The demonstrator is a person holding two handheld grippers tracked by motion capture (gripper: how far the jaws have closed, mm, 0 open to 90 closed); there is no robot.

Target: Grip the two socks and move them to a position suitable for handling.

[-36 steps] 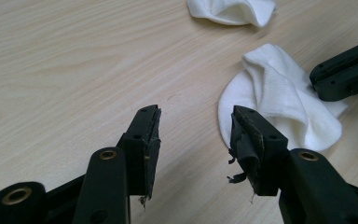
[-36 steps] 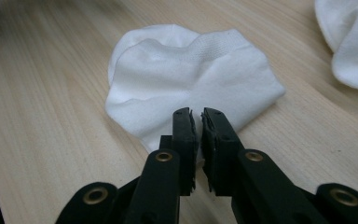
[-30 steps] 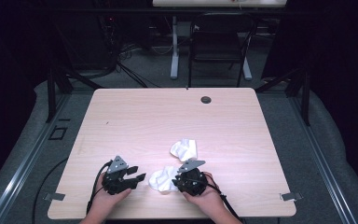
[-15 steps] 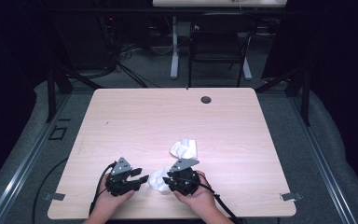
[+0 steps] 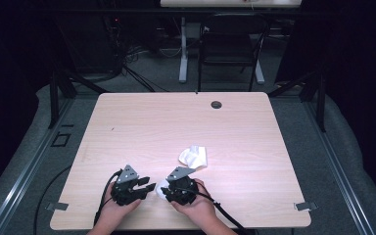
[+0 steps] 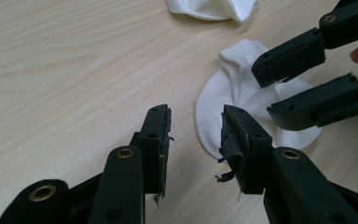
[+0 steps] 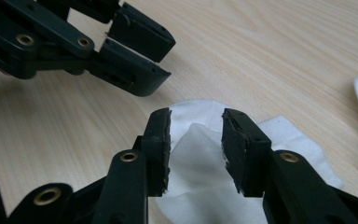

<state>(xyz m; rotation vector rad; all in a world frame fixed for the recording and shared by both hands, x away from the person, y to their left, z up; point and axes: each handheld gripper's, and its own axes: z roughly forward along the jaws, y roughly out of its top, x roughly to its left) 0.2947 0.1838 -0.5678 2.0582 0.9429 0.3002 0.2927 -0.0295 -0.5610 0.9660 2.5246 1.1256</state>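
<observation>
At the near edge of the tabletop (image 5: 254,122), the left gripper (image 6: 193,135) is held with jaws apart, empty, just beside a white sock (image 6: 228,105). The right gripper (image 7: 196,140) is spread over that sock, nothing clamped yet. A second sock (image 5: 194,155) lies farther right. No containers are seen; any pairing appears barely begun.

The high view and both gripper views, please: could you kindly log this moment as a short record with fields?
surface: wooden table
near item: flat white sock, between the two tongs
far item: second white sock, crumpled, farther up the table
left tongs: open, aimed at the near sock's rim, not touching it
right tongs: open, jaws astride a raised fold of the near sock
far edge: dark round grommet
</observation>
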